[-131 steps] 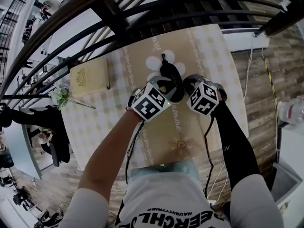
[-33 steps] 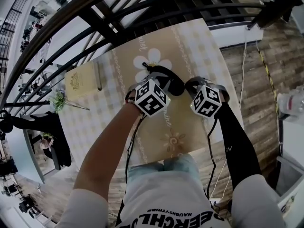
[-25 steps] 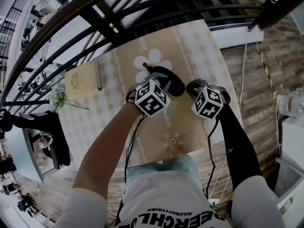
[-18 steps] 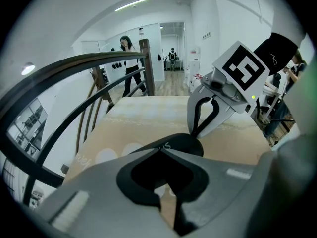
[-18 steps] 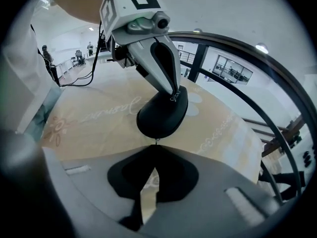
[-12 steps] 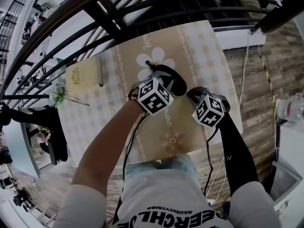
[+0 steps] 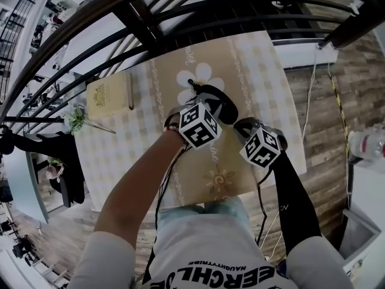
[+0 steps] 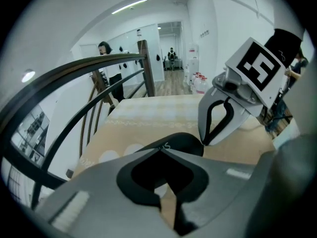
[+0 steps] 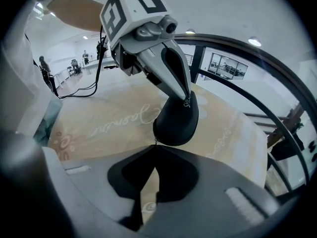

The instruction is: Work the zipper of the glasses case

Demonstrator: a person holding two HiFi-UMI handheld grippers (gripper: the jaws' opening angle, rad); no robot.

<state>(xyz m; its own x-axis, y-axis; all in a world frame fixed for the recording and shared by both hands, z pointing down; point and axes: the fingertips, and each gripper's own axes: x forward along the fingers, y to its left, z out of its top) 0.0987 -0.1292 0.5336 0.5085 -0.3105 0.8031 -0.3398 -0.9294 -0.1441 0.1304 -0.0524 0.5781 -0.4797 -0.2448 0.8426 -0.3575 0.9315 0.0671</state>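
Observation:
The black glasses case (image 7: pixel 215 99) lies on the patterned tablecloth (image 7: pixel 180 161), just below a white daisy print. My left gripper (image 7: pixel 201 104) is shut, its tips pinching the case's top edge by the small white label (image 9: pixel 187 102). In the left gripper view the case (image 8: pixel 184 144) lies just past the closed tips (image 8: pixel 161 148). My right gripper (image 7: pixel 239 124) is shut at the case's near end. In the right gripper view its tips (image 9: pixel 156 146) hold the thin zipper pull (image 9: pixel 155 141), which hangs from the case (image 9: pixel 177 122).
A cream book (image 7: pixel 110 96) lies at the table's left, with a flower sprig (image 7: pixel 78 120) beside it. A black curved railing (image 7: pixel 150 23) runs along the table's far side. Cables (image 7: pixel 310 107) lie on the wooden floor at the right.
My right gripper has drawn back toward me and away from the case's middle. The left gripper stays on the case.

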